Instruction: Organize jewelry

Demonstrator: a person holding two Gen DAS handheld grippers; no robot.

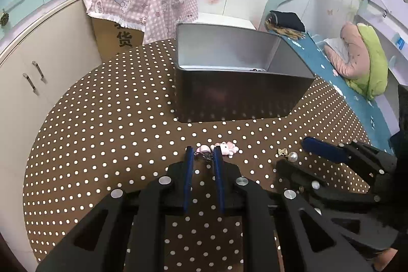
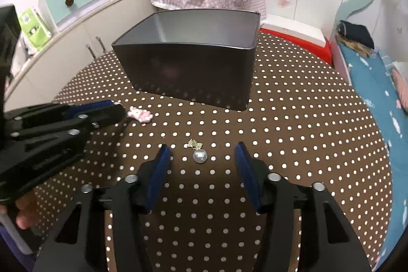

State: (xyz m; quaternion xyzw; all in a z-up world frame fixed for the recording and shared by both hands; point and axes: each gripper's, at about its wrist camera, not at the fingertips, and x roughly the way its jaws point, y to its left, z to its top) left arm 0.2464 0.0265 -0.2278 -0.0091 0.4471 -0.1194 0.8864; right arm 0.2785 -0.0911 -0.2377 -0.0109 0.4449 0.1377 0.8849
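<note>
A dark open box point(image 1: 229, 93) stands on the brown polka-dot table point(image 1: 102, 144); it also shows in the right wrist view point(image 2: 193, 73). My left gripper point(image 1: 203, 153) has its fingers partly closed around a small pink charm with a dark chain point(image 1: 203, 150) lying on the table. A pink cat charm point(image 1: 228, 147) lies just right of it and shows in the right wrist view point(image 2: 140, 114). My right gripper point(image 2: 201, 152) is open around a pearl point(image 2: 200, 156) with a gold bow point(image 2: 195, 144). The pearl point(image 1: 293, 157) also shows in the left wrist view.
A carton draped in pink checked cloth point(image 1: 142, 7) stands behind the table. Cream cabinets point(image 1: 38, 73) lie to the left. A bed with a blue sheet point(image 1: 357, 93) and a pink and green pillow lies to the right.
</note>
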